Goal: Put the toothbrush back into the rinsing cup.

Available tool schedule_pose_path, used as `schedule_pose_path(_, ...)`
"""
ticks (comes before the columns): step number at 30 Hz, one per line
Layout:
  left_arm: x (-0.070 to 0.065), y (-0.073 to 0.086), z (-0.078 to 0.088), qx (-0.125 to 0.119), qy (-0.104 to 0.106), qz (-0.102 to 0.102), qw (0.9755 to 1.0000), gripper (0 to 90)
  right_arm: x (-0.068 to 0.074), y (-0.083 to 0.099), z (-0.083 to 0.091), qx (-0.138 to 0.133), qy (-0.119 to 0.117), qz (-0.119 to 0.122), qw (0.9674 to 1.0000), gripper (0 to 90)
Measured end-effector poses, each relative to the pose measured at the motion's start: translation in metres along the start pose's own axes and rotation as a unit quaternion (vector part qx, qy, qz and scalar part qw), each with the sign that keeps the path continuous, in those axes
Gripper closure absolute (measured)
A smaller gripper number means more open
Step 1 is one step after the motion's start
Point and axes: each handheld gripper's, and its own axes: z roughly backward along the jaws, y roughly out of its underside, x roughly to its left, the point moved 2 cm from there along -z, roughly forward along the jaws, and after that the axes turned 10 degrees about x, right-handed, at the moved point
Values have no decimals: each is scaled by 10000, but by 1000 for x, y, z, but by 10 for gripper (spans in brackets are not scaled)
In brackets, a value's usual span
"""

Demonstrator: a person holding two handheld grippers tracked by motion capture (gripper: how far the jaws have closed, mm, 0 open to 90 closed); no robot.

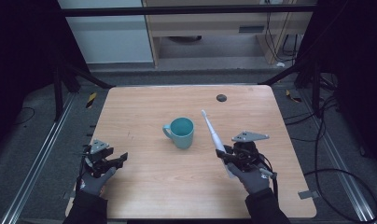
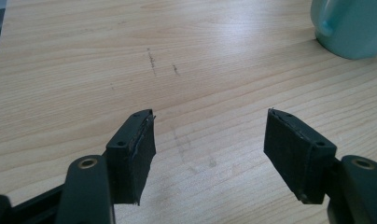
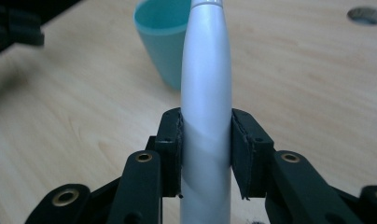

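My right gripper [image 1: 227, 157] is shut on the handle of a white electric toothbrush [image 1: 213, 132], whose slim head points up and away toward the table's far side. In the right gripper view the toothbrush [image 3: 205, 98] stands between the two pads, which press on both its sides, with my right gripper [image 3: 206, 154] lifted off the wood. A teal mug [image 1: 181, 132] stands upright at the table's middle, handle to the left, and its rim [image 3: 161, 21] shows behind the toothbrush. My left gripper [image 1: 117, 161] rests low at the front left, open with nothing between its jaws [image 2: 210, 149].
The light wooden table [image 1: 144, 186] has a dark round cable hole [image 1: 221, 97] near its far edge. A mug's handle side [image 2: 350, 28] sits at the top right of the left gripper view. Cables lie on the floor at the right.
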Motion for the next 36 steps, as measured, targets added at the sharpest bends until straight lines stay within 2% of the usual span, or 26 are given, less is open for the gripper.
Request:
schedule_pose_path(4, 1, 0, 0, 8, -10, 9, 10000, 330, -1, -14, -2, -401, 121, -115, 9991, 664)
schedule_pose_path(8, 1, 0, 1, -4, -19, 4, 10000, 330, -2, -28, -6, -753, 206, -267, 9966, 665)
schedule_pose_path(12, 2, 0, 0, -13, -28, 27, 10000, 330, -1, -40, -8, -1116, 314, -387, 9925, 664)
schedule_pose_path(16, 3, 1, 0, -6, -40, 38, 10000, 331, 1, -54, -9, -1505, 349, -503, 9867, 665)
schedule_pose_path(22, 3, 1, 0, -13, -46, 41, 10000, 331, 6, -71, -13, -1807, 306, -564, 9814, 664)
schedule_pose_path(25, 2, 0, 0, -12, -43, 40, 10000, 332, 10, -79, -18, -1941, 380, -563, 9786, 664)
schedule_pose_path(29, 2, 0, 0, -8, -38, 50, 10000, 332, 14, -87, -28, -2082, 360, -627, 9754, 664)
schedule_pose_path(36, 3, 0, 0, -22, -57, 49, 10000, 334, 22, -99, -45, -2150, 339, -621, 9740, 664)
